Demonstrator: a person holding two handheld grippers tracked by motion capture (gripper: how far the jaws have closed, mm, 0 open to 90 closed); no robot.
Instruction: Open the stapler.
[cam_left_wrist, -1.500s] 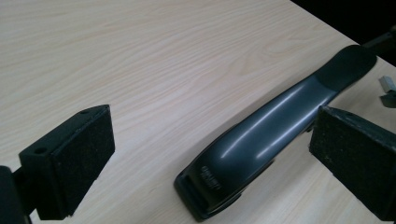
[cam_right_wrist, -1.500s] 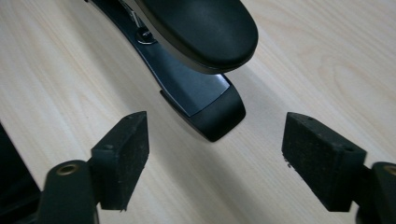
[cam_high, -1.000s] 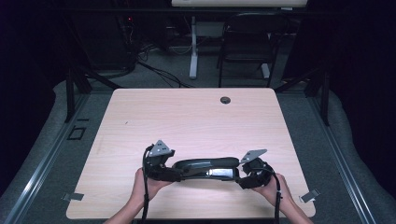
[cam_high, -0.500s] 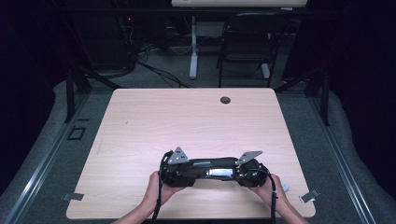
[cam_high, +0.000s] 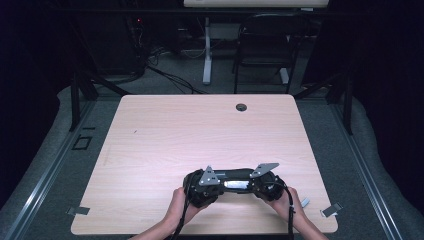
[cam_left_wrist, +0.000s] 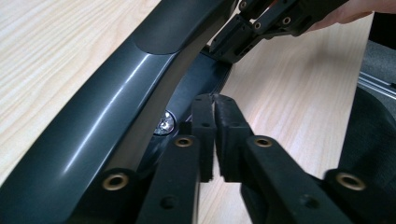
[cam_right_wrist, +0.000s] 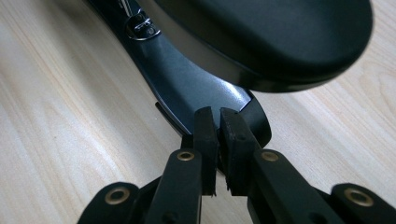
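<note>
two tongs closed on the ends of a dark stapler-like tool

high view: a long, dark tool (cam_high: 235, 181) with a curved upper arm and a flat lower base lies across the near part of the pale wooden surface (cam_high: 200, 130), close to its front edge. the left tongs (cam_high: 216, 184) meet it at its left end and the right tongs (cam_high: 252, 184) at its right end, each carried in one of the person's hands. a small round dark grommet (cam_high: 241, 107) sits in the surface near its far edge, well apart from the tool. a dark chair (cam_high: 265, 45) stands on the floor beyond the surface.

left gripper view: the left tongs (cam_left_wrist: 215, 128) have just been closing, and their two pads now stand almost together, pinching the thin edge of the tool's (cam_left_wrist: 116, 121) lower base. the glossy upper arm runs diagonally past them on the left, with a silver rivet (cam_left_wrist: 164, 124) just beside the pads. the right tongs (cam_left_wrist: 261, 25) reach the tool's far end at the top.

right gripper view: the right tongs (cam_right_wrist: 219, 133) have also just been closing, and their pads clamp the thin rim at the rounded end of the tool's (cam_right_wrist: 196, 88) base. the wide upper arm overhangs them.
</note>
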